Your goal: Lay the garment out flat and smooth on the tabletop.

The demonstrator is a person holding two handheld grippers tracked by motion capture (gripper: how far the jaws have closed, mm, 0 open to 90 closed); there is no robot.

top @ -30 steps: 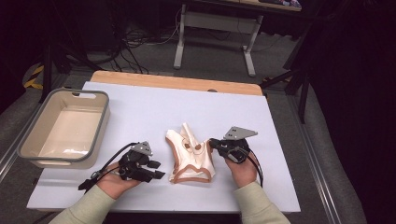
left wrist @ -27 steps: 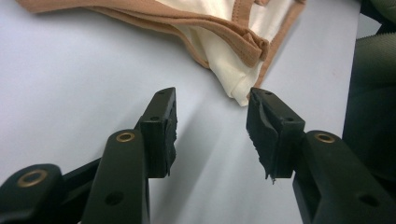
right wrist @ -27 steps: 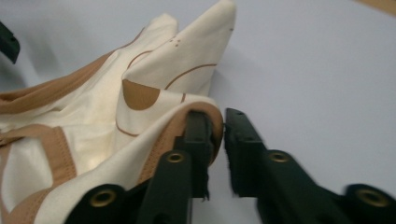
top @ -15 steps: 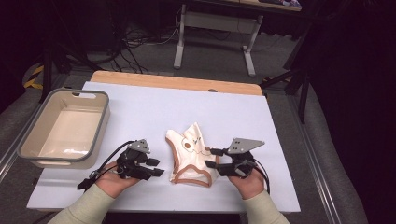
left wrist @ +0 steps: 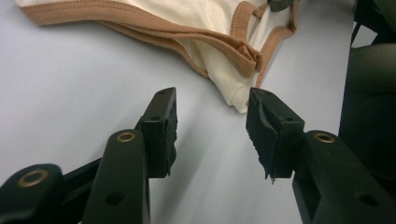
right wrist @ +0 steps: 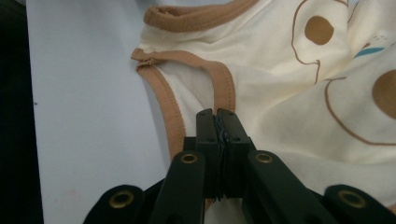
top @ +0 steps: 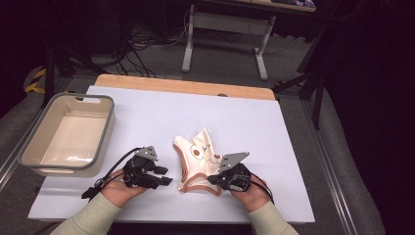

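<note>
A small cream garment (top: 198,156) with brown trim and brown printed circles lies crumpled on the white table (top: 147,112) between my hands. My right gripper (top: 214,179) is at its near right corner. In the right gripper view its jaws (right wrist: 216,114) have just been closing and stand pressed together on the brown-trimmed edge of the garment (right wrist: 280,70). My left gripper (top: 166,179) rests on the table to the left of the garment, apart from it. Its jaws (left wrist: 212,121) stand open with only bare table between them, and the garment's corner (left wrist: 196,18) lies just beyond the tips.
A beige basin with a grey rim (top: 29,156) stands empty at the table's left edge. A wooden strip (top: 186,87) runs along the far edge. Bare table lies behind and to the right of the garment.
My right hand has moved nearer the front edge and a little left, to the garment's near corner. The garment's folds have shifted. The left hand has stayed put.
</note>
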